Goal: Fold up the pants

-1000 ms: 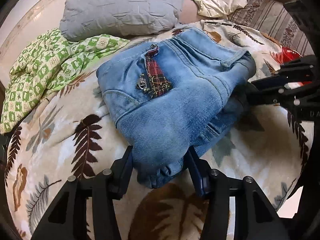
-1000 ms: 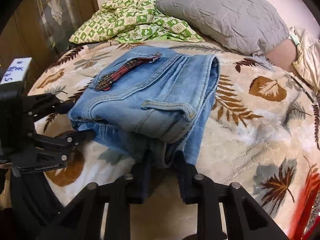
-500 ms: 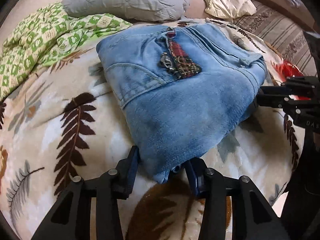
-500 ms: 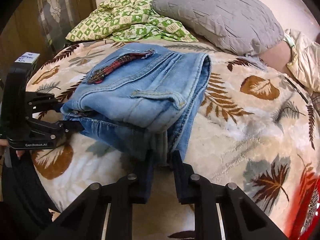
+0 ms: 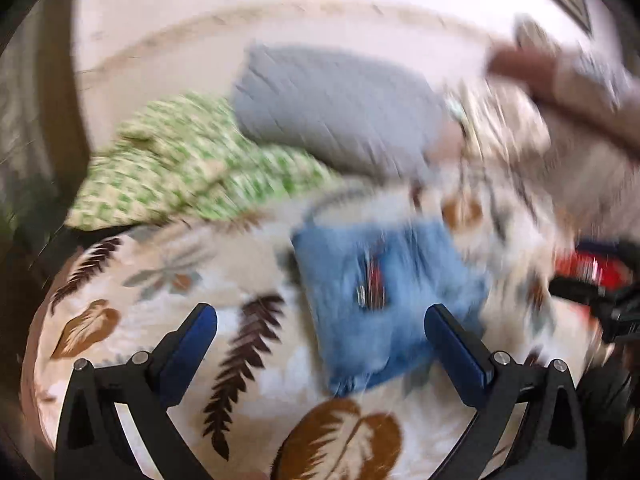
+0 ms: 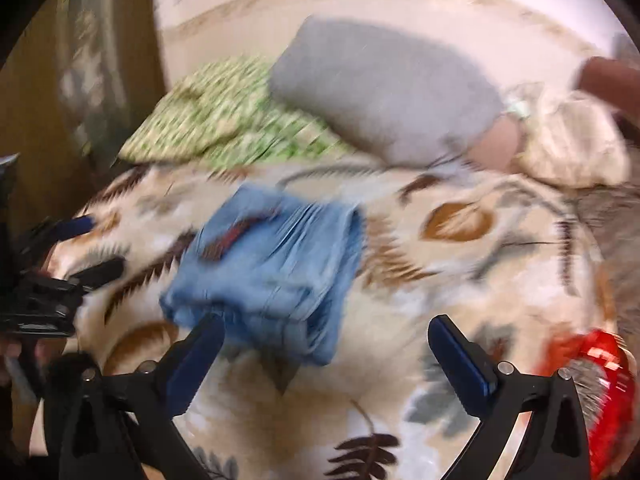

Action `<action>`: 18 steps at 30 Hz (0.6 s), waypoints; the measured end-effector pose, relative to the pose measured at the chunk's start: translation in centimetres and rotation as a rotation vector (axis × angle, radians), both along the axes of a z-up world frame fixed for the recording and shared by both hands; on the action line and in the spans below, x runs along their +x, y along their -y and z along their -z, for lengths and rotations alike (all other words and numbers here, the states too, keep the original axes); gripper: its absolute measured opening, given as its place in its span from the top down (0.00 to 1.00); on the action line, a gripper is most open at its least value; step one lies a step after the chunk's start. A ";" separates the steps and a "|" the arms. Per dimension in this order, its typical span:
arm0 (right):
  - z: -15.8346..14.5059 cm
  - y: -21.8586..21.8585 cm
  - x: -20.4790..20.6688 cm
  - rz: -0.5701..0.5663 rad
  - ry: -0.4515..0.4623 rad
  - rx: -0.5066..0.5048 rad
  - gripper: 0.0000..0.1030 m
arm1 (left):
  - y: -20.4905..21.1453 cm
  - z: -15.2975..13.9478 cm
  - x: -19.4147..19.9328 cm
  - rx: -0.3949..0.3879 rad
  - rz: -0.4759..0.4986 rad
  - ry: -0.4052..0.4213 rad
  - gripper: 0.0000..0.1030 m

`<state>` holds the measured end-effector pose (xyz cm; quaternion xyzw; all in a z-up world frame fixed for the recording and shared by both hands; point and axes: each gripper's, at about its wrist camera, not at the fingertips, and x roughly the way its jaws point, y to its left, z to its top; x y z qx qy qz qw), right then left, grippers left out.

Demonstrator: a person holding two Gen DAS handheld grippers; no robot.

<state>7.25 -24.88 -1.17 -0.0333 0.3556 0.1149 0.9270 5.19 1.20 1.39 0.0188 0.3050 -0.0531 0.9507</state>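
Now, from the left wrist, the left gripper (image 5: 320,320) has jaws opening, empty, above the folded pants (image 5: 384,300) lying on the bed (image 5: 160,280). From the right wrist, the right gripper (image 6: 324,332) likewise opens, empty; a finger (image 6: 200,352) snagging the denim could undo the fold.

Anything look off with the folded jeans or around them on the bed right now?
Nothing stands out. The jeans lie as a compact folded bundle on the leaf-print blanket; both tongs are opening with nothing clamped between them. Blur hides finer detail.
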 end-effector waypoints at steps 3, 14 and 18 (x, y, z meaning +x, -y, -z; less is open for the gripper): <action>-3.6 0.9 -2.7 0.111 0.093 -0.010 0.00 | -0.6 -2.3 -1.2 -0.048 -0.088 0.050 0.00; -1.0 1.4 -8.4 0.268 0.058 -0.028 0.00 | 1.5 2.3 -3.8 -0.015 -0.116 -0.078 0.00; 1.2 1.6 -8.9 0.272 -0.003 0.010 0.00 | 2.1 4.0 -4.5 0.024 -0.114 -0.119 0.00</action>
